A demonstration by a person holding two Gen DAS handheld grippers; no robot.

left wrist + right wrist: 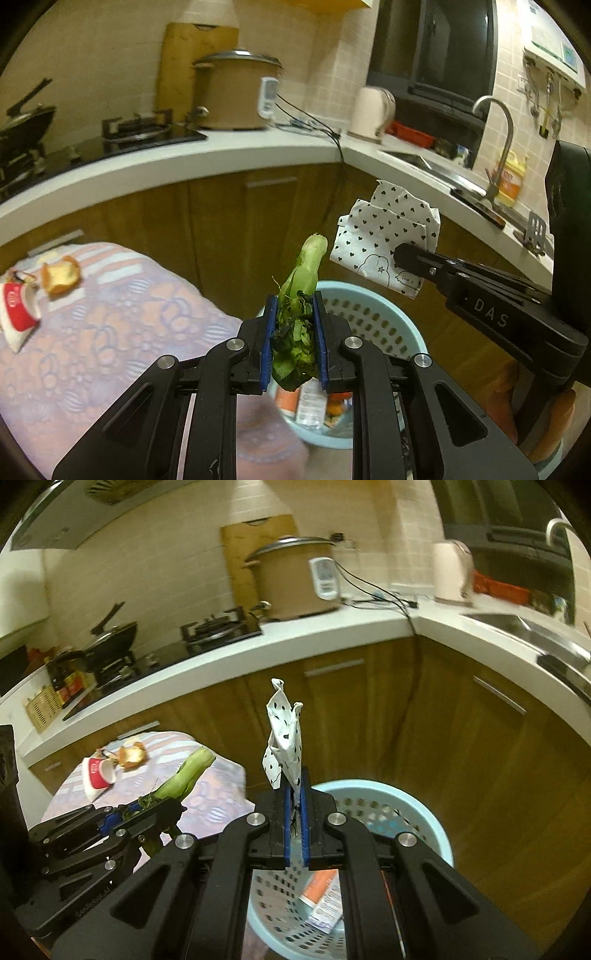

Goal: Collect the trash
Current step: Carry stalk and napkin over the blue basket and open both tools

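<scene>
Partway: left gripper [294, 325] jaws clamped on wilted green veg stalk [301, 280], right gripper [294, 812] on heart-print white paper [284, 734], both over pale-blue perforated plastic basket [424, 823] (some trash already inside); crushed red paper cup [18, 306] & bread piece [61, 277] left on patterned cloth desk [122, 332].

- The round perforated light-blue plastic basket [424, 823] stands on the floor in front of the brown wooden cabinets [369, 716], just right of the low table with the pink patterned cloth [110, 317].
- A white-and-orange flat packet [325, 897] lies inside the basket.
- The left gripper [294, 332] holds the green leafy vegetable stalk [299, 295] at the basket's near-left rim, stalk end pointing up.
- The right gripper [294, 812] holds the folded white heart-print paper [284, 734] above the basket, right of the vegetable.
- On the table's far left lie a crushed red-and-white paper cup [18, 306] and, just right of it, a torn piece of yellow bread [61, 275].
- The white countertop [184, 166] runs behind, above the cabinets.
</scene>
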